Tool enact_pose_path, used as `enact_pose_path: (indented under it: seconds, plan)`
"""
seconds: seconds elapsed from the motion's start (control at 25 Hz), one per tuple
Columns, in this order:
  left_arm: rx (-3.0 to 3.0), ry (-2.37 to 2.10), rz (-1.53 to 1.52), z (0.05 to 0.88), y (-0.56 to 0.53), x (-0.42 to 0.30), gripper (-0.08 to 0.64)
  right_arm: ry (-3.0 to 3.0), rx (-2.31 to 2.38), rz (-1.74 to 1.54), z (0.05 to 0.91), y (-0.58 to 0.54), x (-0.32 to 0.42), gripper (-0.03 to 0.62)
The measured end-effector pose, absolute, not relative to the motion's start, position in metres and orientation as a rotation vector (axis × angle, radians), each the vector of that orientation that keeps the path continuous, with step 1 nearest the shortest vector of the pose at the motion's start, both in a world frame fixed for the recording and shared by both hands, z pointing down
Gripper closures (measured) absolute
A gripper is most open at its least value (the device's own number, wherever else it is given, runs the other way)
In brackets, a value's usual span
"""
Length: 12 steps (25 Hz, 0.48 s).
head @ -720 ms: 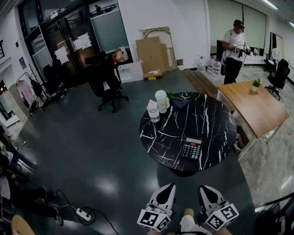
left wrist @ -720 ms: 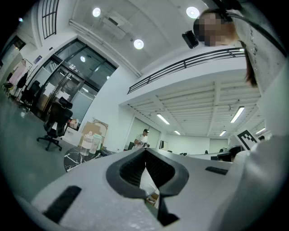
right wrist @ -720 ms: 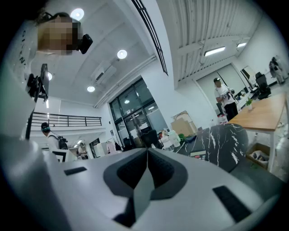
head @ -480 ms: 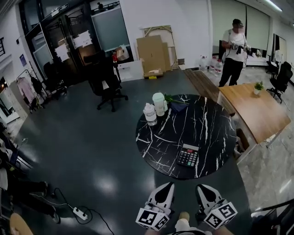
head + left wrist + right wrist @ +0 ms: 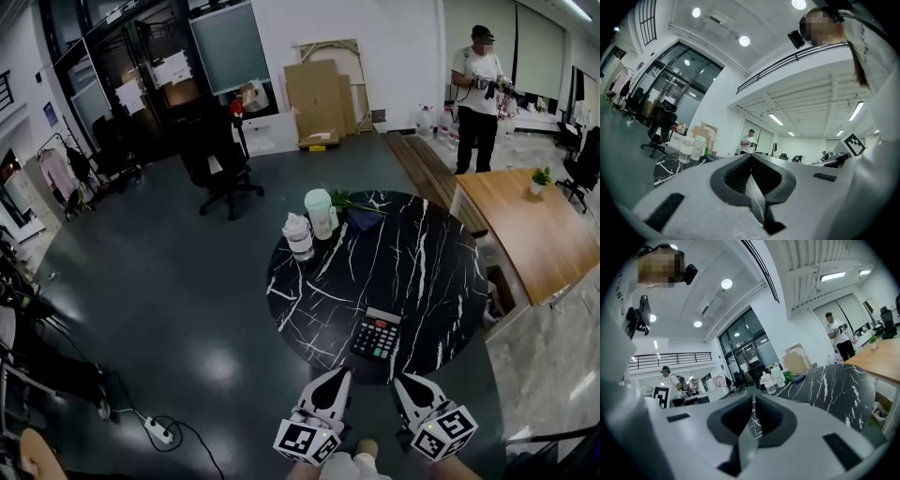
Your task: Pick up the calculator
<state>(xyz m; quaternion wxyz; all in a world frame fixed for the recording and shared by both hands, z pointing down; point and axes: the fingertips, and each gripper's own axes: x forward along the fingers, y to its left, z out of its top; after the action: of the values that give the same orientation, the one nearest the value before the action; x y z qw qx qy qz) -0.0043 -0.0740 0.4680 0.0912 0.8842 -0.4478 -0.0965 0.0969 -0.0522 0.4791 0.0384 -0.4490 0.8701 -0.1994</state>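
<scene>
The calculator (image 5: 377, 337), dark with coloured keys, lies on the near edge of a round black marble table (image 5: 412, 272). In the head view both grippers are low at the bottom, short of the table. The left gripper (image 5: 338, 376) points toward the table's near rim, left of the calculator, and its jaws are shut with nothing between them. The right gripper (image 5: 402, 381) is just below the calculator, also shut and empty. In the left gripper view the gripper (image 5: 751, 157) shows the table's left part (image 5: 670, 164). In the right gripper view the gripper (image 5: 753, 399) faces the tabletop (image 5: 834, 385). Neither gripper view shows the calculator.
A clear bottle (image 5: 299, 234), a white cup with a green lid (image 5: 320, 212) and a dark cloth with greenery (image 5: 361, 217) stand at the table's far side. A wooden table (image 5: 525, 234) adjoins on the right. An office chair (image 5: 220, 159), a power strip (image 5: 155, 433) and a standing person (image 5: 478, 94) are farther off.
The round table and calculator have come nearer and slid toward the lower left of the head view. Both grippers stay shut and low.
</scene>
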Motion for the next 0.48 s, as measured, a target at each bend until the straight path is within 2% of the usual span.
enact_pose_path:
  seconds: [0.36, 0.48]
  plan:
    - [2.604, -1.367, -0.267, 0.5, -0.142, -0.009, 0.552, 2.751, -1.474, -0.628, 0.524, -0.133, 0.124, 0.581]
    - [2.587, -1.403, -0.262, 0.513, -0.162, -0.014, 0.552, 2.782, -1.49, -0.733, 0.554, -0.164, 0.134, 0.58]
